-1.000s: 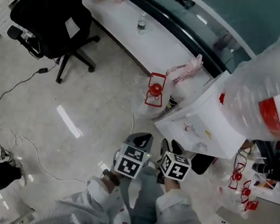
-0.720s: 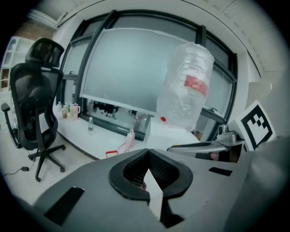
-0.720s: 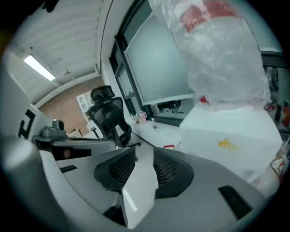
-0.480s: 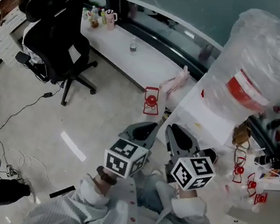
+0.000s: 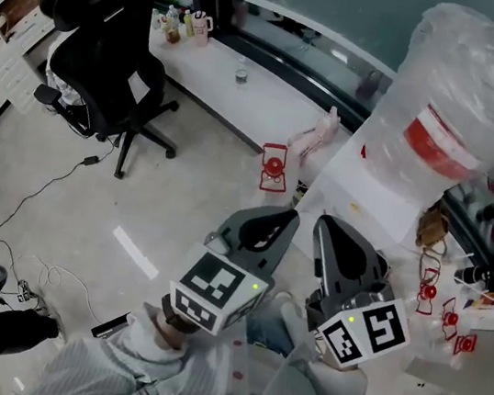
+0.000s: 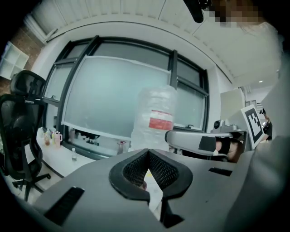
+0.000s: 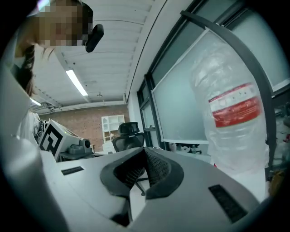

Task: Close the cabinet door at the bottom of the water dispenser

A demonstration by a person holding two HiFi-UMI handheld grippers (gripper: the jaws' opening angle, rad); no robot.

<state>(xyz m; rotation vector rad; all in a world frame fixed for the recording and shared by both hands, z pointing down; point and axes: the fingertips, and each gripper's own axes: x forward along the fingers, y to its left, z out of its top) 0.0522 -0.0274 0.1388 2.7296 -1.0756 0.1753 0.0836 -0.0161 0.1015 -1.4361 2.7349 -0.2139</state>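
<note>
office chair: black, far left, beside white desk
left gripper: jaws together, nothing between them
right gripper: just beside the left one, jaws just closed, empty
water dispenser: right of both gripper tips, plastic-wrapped bottle on top
cabinet door: hidden under the dispenser top
</note>
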